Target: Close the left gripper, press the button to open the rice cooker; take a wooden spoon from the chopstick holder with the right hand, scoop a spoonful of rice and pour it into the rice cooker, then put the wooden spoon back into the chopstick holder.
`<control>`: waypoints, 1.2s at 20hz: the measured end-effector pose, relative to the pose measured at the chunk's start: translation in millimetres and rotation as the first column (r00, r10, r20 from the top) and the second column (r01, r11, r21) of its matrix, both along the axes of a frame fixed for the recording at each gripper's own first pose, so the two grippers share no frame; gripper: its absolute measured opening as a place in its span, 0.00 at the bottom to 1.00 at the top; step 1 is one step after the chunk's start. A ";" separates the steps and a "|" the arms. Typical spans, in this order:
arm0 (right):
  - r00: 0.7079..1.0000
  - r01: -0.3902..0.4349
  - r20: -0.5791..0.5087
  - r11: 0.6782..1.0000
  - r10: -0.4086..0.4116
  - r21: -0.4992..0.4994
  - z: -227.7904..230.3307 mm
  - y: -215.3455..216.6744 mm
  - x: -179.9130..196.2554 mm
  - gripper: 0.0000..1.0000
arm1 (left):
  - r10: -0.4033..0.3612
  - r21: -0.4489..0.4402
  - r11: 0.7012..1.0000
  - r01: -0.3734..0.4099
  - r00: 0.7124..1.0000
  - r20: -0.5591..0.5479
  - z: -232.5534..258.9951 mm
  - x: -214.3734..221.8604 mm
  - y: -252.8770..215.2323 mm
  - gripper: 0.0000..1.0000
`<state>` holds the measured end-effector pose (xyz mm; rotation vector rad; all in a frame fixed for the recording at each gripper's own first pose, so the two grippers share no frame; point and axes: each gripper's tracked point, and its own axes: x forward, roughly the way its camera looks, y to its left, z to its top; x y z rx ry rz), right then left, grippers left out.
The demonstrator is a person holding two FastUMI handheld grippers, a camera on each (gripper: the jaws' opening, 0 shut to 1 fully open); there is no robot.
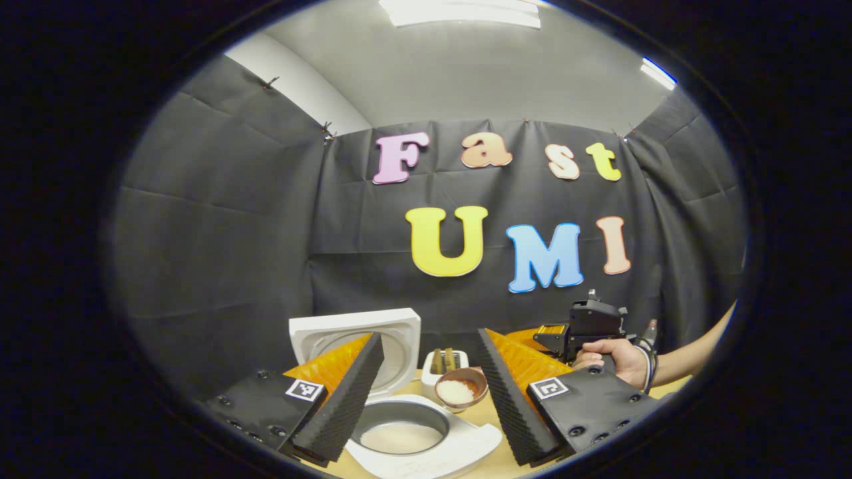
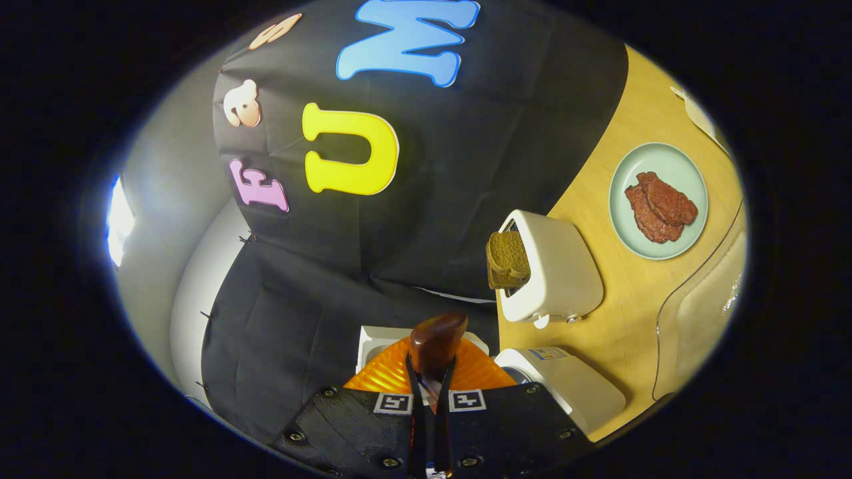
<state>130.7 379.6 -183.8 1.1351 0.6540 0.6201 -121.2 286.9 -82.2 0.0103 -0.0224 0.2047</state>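
The white rice cooker stands open, lid raised, with pale rice in its inner pot. My left gripper hangs above it, jaws wide apart and holding nothing. Behind the cooker are a brown bowl of rice and the white chopstick holder. A hand holds the right gripper at the right. In the right gripper view, my right gripper is shut on the dark wooden spoon, whose rounded end sticks out past the fingers. Whether it carries rice is hidden. The cooker body lies just beside it.
A white toaster with a brown bread slice stands on the wooden table. Beyond it is a pale green plate with dark meat pieces. A thin cable runs along the table. Black cloth walls close the booth.
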 end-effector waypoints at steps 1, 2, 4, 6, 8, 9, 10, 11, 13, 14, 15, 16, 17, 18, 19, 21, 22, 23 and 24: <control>1.000 -0.014 -0.002 1.000 0.014 -0.013 -3.5 9.7 -0.4 0.05 | 0.012 -0.003 1.000 -0.012 1.000 -0.003 -1.0 -1.4 4.6 0.97; 1.000 -0.024 -0.002 0.999 0.024 -0.032 -7.9 17.1 0.5 0.06 | 0.021 -0.004 1.000 -0.021 1.000 -0.001 -1.5 -3.0 8.6 0.97; 0.999 -0.037 0.014 0.996 0.039 -0.079 -14.6 29.6 2.0 0.05 | 0.032 0.007 0.999 -0.032 0.999 0.000 -0.6 -6.7 17.5 0.96; 0.998 -0.051 0.039 0.990 0.057 -0.131 -19.9 42.1 2.3 0.05 | 0.047 0.022 0.999 -0.047 0.999 -0.008 -2.6 -9.3 25.5 0.96; 0.996 -0.062 0.060 0.983 0.073 -0.173 -23.3 52.2 3.3 0.05 | 0.060 0.039 0.997 -0.060 0.998 -0.010 -2.7 -13.2 32.1 0.96; 0.994 -0.066 0.069 0.979 0.081 -0.192 -24.1 57.3 4.2 0.05 | 0.062 0.038 0.997 -0.062 0.998 -0.011 -3.1 -14.1 33.5 0.96; 0.993 -0.070 0.077 0.975 0.088 -0.210 -26.0 62.6 4.8 0.06 | 0.064 0.034 0.997 -0.064 0.998 -0.013 -4.9 -15.1 35.3 0.96; 0.991 -0.077 0.089 0.969 0.101 -0.235 -27.9 67.8 4.5 0.05 | 0.068 0.029 0.997 -0.067 0.998 -0.014 -5.8 -16.1 37.3 0.96; 0.984 -0.087 0.123 0.952 0.128 -0.292 -32.2 78.6 4.5 0.05 | 0.075 0.019 0.997 -0.075 0.997 -0.013 -6.7 -20.5 41.3 0.96; 0.979 -0.094 0.140 0.941 0.146 -0.326 -34.9 83.7 2.4 0.05 | 0.078 0.015 0.997 -0.078 0.997 -0.009 -6.9 -20.6 42.4 0.96; 0.973 -0.102 0.157 0.928 0.167 -0.357 -37.5 89.5 0.3 0.05 | 0.083 0.011 0.996 -0.083 0.997 -0.006 -6.1 -21.9 44.9 0.96; 0.967 -0.107 0.174 0.916 0.187 -0.386 -39.6 95.3 0.1 0.05 | 0.089 0.008 0.996 -0.089 0.996 -0.004 -7.6 -24.9 46.9 0.96; 0.960 -0.113 0.188 0.902 0.206 -0.416 -43.0 101.9 -1.6 0.05 | 0.093 0.004 0.996 -0.093 0.996 -0.005 -8.5 -26.5 49.3 0.96; 0.953 -0.118 0.199 0.887 0.227 -0.447 -46.7 107.6 -3.4 0.05 | 0.098 0.001 0.995 -0.098 0.995 -0.006 -9.2 -27.6 51.1 0.96; 0.945 -0.121 0.212 0.870 0.248 -0.477 -51.4 112.9 -6.2 0.05 | 0.104 -0.003 0.995 -0.104 0.995 -0.007 -10.5 -29.0 52.9 0.96; 0.925 -0.127 0.240 0.833 0.296 -0.538 -57.9 124.8 -12.2 0.05 | 0.111 -0.012 0.994 -0.111 0.994 -0.008 -13.0 -32.4 55.8 0.96; 0.910 -0.133 0.255 0.811 0.328 -0.569 -60.6 130.9 -15.1 0.05 | 0.114 -0.014 0.993 -0.114 0.993 -0.010 -14.4 -33.0 57.5 0.96; 0.888 -0.140 0.274 0.783 0.370 -0.606 -64.3 137.9 -20.5 0.05 | 0.120 -0.013 0.993 -0.121 0.993 -0.013 -15.9 -33.2 59.7 0.96; 0.860 -0.146 0.293 0.751 0.418 -0.644 -66.8 144.2 -25.4 0.05 | 0.125 -0.011 0.992 -0.125 0.992 -0.012 -16.2 -34.5 60.5 0.96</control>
